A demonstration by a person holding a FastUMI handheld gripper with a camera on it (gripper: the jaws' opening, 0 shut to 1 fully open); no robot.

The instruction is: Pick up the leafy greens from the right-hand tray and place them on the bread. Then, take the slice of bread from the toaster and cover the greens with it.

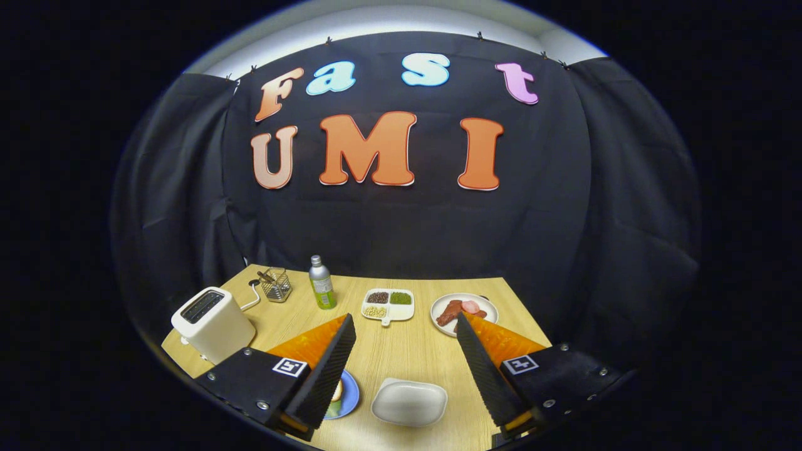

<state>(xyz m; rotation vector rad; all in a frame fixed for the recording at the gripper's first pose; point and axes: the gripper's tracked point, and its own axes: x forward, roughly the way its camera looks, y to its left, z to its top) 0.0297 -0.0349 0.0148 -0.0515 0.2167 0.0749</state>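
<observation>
Table (401, 351) space is taken at the left edge by a toaster (212, 324), its slots dark so no slice can be made out. The white tray (408, 402) near the front edge is seen bare, without greens. A blue plate (348, 396) with something pale, perhaps bread, is half hidden. The gripper (406, 332) is held wide apart, clamping nothing.

Wooden table (401, 351), toaster (212, 322), bottle (322, 283), plates (464, 311)

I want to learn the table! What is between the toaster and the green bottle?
A small wire basket stands between the toaster and the bottle, seen beyond the open gripper.
</observation>
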